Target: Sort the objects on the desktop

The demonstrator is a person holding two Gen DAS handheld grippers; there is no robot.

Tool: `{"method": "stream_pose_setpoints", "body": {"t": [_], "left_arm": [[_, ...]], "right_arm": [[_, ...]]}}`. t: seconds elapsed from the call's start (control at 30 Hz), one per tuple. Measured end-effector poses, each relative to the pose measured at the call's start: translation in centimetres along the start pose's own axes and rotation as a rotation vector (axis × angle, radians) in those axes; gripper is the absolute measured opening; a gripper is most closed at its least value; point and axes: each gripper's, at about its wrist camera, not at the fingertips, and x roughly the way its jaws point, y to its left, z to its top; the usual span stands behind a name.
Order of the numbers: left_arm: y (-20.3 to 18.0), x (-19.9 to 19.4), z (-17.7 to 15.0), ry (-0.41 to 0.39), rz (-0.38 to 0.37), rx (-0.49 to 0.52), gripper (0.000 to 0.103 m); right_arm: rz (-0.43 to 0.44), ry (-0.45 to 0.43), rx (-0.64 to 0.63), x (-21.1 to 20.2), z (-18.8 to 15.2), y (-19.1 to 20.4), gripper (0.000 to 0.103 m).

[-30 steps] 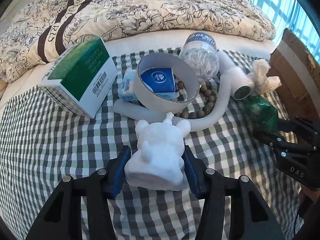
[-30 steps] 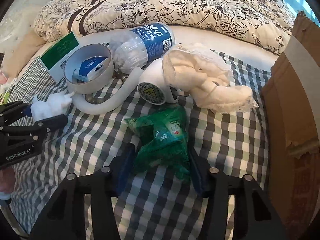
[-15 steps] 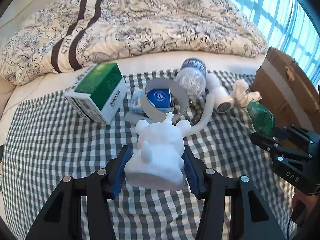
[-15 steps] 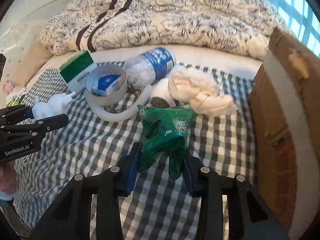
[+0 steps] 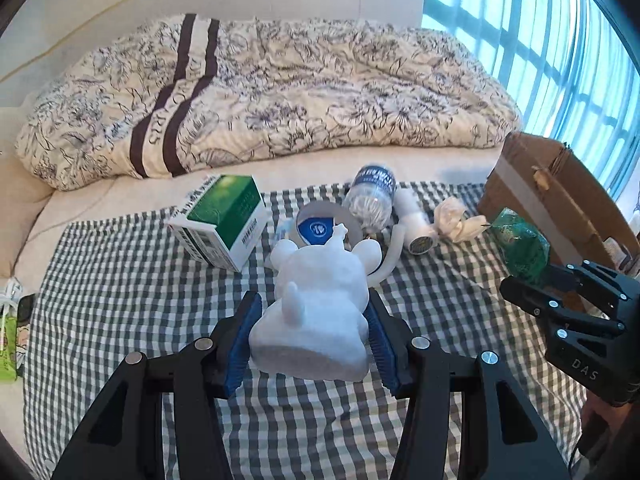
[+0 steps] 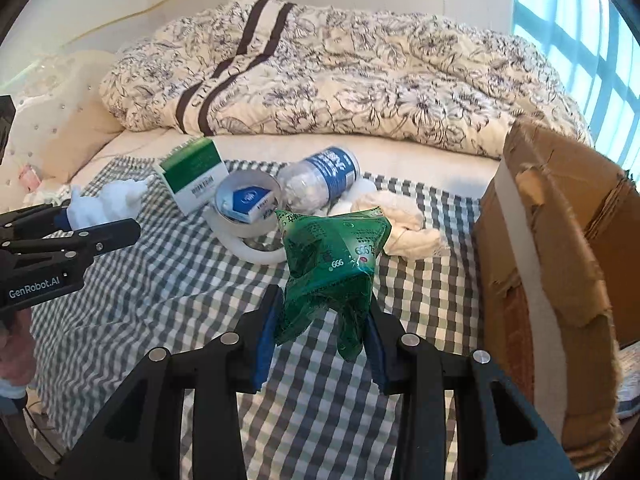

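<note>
My left gripper (image 5: pixel 312 340) is shut on a white animal figurine (image 5: pixel 316 304), held above the checked cloth (image 5: pixel 120 300). Between the blue pads of my right gripper (image 6: pixel 320 344) is a crumpled green foil packet (image 6: pixel 332 256), gripped and lifted off the cloth. Each gripper shows in the other's view: the right one (image 5: pixel 532 276) with the green packet (image 5: pixel 520 248) at the right edge, the left one (image 6: pixel 100 220) with the figurine (image 6: pixel 108 204) at the left edge. On the cloth lie a green-and-white box (image 5: pixel 224 220), a tape roll (image 6: pixel 248 208) around a blue tissue pack, and a plastic bottle (image 6: pixel 324 180).
An open cardboard box (image 6: pixel 560 260) stands at the right beside the cloth. A white hose with a round end (image 5: pixel 416 232) and a cream cloth bundle (image 6: pixel 400 220) lie behind the packet. A flowered quilt (image 5: pixel 280 96) fills the back of the bed. A green carton (image 5: pixel 8 344) sits at the far left.
Both grippers have risen and pulled back from the pile, carrying the figurine and the green packet off the cloth. The right jaws have tightened on the packet.
</note>
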Motion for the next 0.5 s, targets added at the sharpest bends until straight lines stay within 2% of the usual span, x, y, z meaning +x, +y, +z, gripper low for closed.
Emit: {"method": "stream_pose_setpoints", "body": {"t": [0.33, 0.5], "left_arm": [[-1.0, -3.5, -0.2, -0.062, 0.003, 0.007, 0.053], [-1.6, -5.3, -0.4, -0.095, 0.000, 0.008, 0.053]], "right_arm": [[0.011, -0.085, 0.003, -4.8, 0.2, 1.1, 0.038], [-0.013, -0.113, 0.000, -6.8, 0.0, 1.1, 0.038]]}}
